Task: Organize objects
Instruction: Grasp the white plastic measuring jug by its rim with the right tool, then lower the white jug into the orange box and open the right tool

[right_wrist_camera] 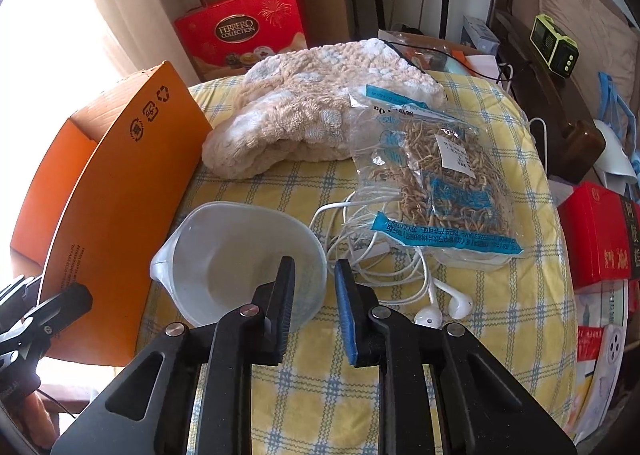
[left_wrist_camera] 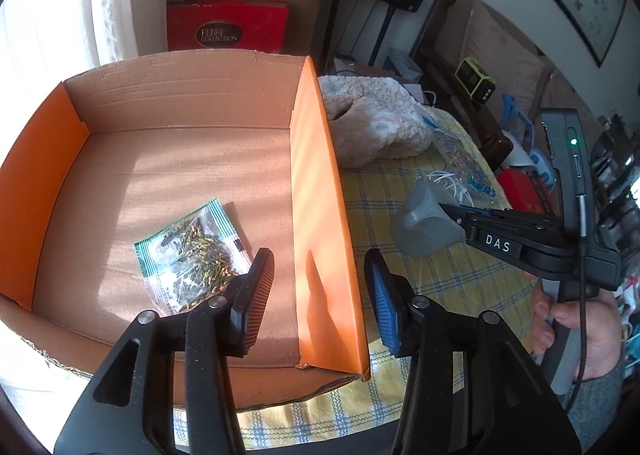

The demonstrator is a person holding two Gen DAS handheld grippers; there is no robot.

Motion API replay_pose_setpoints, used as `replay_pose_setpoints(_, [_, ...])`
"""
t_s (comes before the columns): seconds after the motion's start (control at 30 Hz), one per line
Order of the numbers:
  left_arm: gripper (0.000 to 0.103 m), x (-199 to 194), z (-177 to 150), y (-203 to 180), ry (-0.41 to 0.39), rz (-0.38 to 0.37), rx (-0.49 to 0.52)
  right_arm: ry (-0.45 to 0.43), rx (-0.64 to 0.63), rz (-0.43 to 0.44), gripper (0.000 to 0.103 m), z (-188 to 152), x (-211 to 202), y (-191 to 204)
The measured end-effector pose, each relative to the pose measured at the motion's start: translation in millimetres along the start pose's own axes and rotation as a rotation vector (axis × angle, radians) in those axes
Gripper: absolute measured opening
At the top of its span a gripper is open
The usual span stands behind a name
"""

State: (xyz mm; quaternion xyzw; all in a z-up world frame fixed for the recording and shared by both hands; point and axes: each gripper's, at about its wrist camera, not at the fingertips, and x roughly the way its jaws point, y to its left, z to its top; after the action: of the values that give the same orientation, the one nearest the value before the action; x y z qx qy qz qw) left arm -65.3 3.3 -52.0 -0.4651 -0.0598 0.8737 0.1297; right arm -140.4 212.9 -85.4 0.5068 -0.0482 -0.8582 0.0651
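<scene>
red gift bag (right_wrist_camera: 240, 31): "ferrero collection"
right gripper (left_wrist_camera: 444, 211): "das" on its side
orange box (right_wrist_camera: 120, 159): recycling symbols

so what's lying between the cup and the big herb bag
White earphones, their cable coiled on the checked cloth, with the two buds nearest the camera. The right wrist view shows it, between the cup and the herb bag.

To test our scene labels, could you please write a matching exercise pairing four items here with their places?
Things:
1. green-edged packet
2. translucent cup
3. earphones
4. fluffy cloth

Places:
A. straddled by the right gripper at its rim
B. inside the cardboard box
C. far side of the tablecloth
D. beside the cup, by the blue-printed bag

Pairs: 1-B, 2-A, 3-D, 4-C
</scene>
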Motion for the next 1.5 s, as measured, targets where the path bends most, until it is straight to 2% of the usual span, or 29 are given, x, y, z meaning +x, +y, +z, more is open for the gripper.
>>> replay_pose_setpoints(0.17, [0.044, 1.7, 0.7, -0.6, 0.004, 0.005, 0.010, -0.020, 0.001, 0.013, 0.005, 0.3, -1.4, 0.6])
replay_pose_setpoints(0.43, [0.043, 8.0, -3.1, 0.7, 0.015, 0.005, 0.008, -0.068, 0.008, 0.030, 0.005, 3.3, -21.7, 3.9])
replay_pose_setpoints(0.53, [0.035, 10.0, -5.2, 2.5, 0.014, -0.015, -0.004, -0.095, 0.014, 0.054, 0.005, 9.2, -34.8, 4.2])
replay_pose_setpoints(0.7, [0.022, 7.6, -7.6, -1.1, -0.006, -0.040, -0.010, -0.157, 0.016, 0.150, 0.005, 28.1, -57.7, 15.2])
replay_pose_setpoints(0.8, [0.020, 9.0, -9.6, -4.3, -0.006, -0.031, -0.006, -0.185, 0.010, 0.216, 0.005, 42.0, -65.8, 29.2])
replay_pose_setpoints(0.9, [0.020, 9.3, -10.0, -6.3, -0.010, -0.028, -0.006, -0.207, -0.019, 0.244, 0.005, 54.8, -69.2, 48.7])
replay_pose_setpoints(1.07, [0.020, 9.3, -10.2, -4.4, -0.006, -0.036, -0.017, -0.216, -0.068, 0.293, 0.005, 72.9, -63.4, 79.1])
replay_pose_setpoints(1.27, [0.020, 10.3, -9.8, -5.5, -0.004, -0.039, -0.016, -0.180, -0.102, 0.340, 0.007, 83.2, -40.0, 100.6])
replay_pose_setpoints(1.5, [0.021, 10.8, -9.6, -6.6, 0.002, -0.042, -0.012, -0.142, -0.103, 0.324, 0.011, 76.5, -17.6, 102.0])
